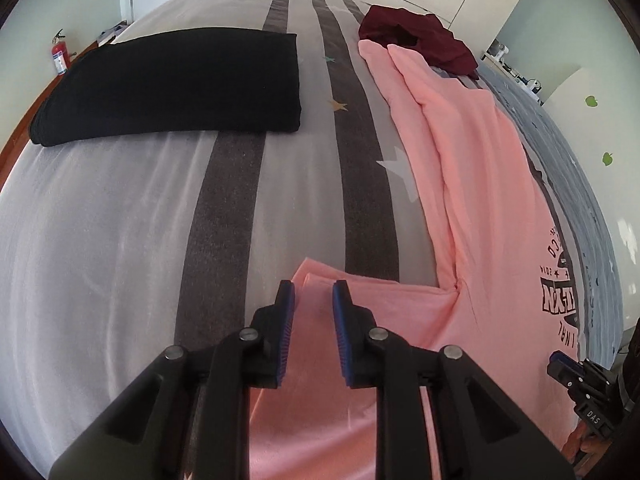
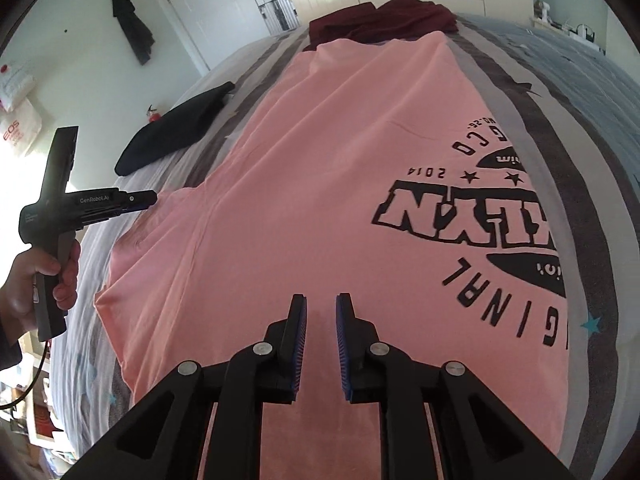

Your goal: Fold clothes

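Right wrist view: a pink shirt (image 2: 288, 184) is spread lengthwise up the frame on a striped bed (image 2: 588, 208). The right tool (image 2: 321, 308) hangs slightly parted above its near end, gripping nothing. The left tool (image 2: 154, 197), likewise parted and empty, is nearer the sleeve at left.

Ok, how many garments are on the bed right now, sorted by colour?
Pink: 1, the printed T-shirt spread flat
Black: 1, the folded garment
Dark red: 1, the crumpled garment at the far end
Total: 3

bare bedspread (image 1: 100, 220) left, black garment (image 1: 172, 84) beyond
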Demonstrator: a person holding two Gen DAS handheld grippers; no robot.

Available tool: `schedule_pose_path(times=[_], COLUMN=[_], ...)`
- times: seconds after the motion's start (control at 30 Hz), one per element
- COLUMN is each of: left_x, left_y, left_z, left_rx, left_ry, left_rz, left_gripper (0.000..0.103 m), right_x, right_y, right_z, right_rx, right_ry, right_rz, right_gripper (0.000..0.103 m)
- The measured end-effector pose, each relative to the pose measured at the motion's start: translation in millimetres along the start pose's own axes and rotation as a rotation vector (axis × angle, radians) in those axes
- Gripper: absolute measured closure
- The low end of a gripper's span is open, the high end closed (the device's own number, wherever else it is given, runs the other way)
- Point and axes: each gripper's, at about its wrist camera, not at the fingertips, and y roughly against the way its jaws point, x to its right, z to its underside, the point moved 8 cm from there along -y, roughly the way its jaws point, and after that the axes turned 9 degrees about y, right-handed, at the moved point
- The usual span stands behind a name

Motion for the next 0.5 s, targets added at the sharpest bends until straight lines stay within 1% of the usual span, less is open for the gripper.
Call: schedule_pose_path(times=[0.1,0.27,0.3,0.33,0.37,0.5], left_x=[1,4,4,5,7,2], left_y=[-9,-10,-9,-8,-6,2], left_z=[0,0,1,0,-1,-8], left_rx=[-0.018,-0.002,0.006,0.014,0.028,0.066], left_ry=[-0.018,-0.079,-0.093,-0.109,-0.124,-0.123], left_rz=[0.002,-0.011,-0.015,-0.021,-0.027,-0.026], left_gripper=[0.086,0.086,0.090,0.099,0.099,0.099], right_x=[9,9,9,9,10,13], right_y=[-5,-9,-10,-10,-10,-6], right_z=[4,9,9,10,11,16], right_rx=[-0.014,-0.012,-0.013,-0.014,-0.016,-0.022], right_ry=[-0.015,-0.026,-0.027,-0.027,-0.027,-0.025], right_rz=[-0.003,-0.010,-0.011,-0.011,-0.012,-0.017], right_gripper=[0.089,0.089,0.089,0.089,0.089,0.089])
